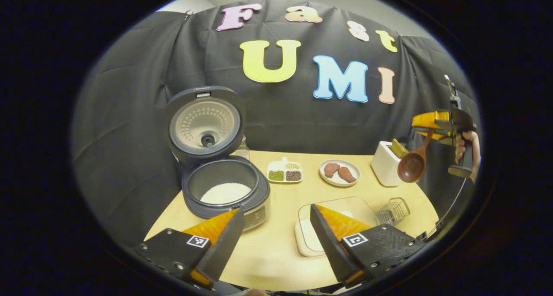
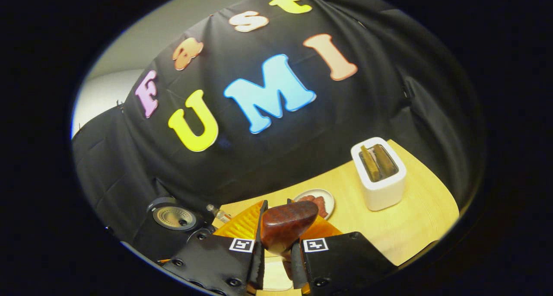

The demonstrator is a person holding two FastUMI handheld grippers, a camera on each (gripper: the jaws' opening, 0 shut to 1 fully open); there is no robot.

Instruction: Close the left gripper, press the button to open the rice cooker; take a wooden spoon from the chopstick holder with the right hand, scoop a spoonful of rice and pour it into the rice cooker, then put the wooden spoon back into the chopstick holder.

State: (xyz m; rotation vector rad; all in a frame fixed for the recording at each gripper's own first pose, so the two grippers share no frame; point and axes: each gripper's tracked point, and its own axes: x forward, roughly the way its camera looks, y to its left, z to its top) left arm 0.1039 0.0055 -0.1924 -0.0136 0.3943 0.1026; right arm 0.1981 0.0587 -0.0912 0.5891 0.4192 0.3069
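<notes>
The rice cooker [image 1: 224, 188] stands open at the table's left, its lid [image 1: 203, 127] upright and white rice in the pot. My left gripper [image 1: 276, 240] is open and empty, low over the table's front, between the cooker and a clear rice container [image 1: 358, 207]. At the far right a hand [image 1: 468, 151] holds my right gripper [image 1: 425, 129] high above the wire chopstick holder [image 1: 393, 210]. It is shut on the wooden spoon [image 1: 412, 164], whose bowl hangs down. In the right gripper view the gripper [image 2: 276, 207] clamps the spoon [image 2: 287, 224]; I cannot tell if it carries rice.
A white toaster [image 1: 386, 168] [image 2: 380, 179] stands at the back right. A plate of brown meat pieces [image 1: 340, 172] [image 2: 317, 201] and a divided dish of beans [image 1: 285, 171] sit mid-table at the back. The cooker lid [image 2: 175, 218] shows low left in the right gripper view.
</notes>
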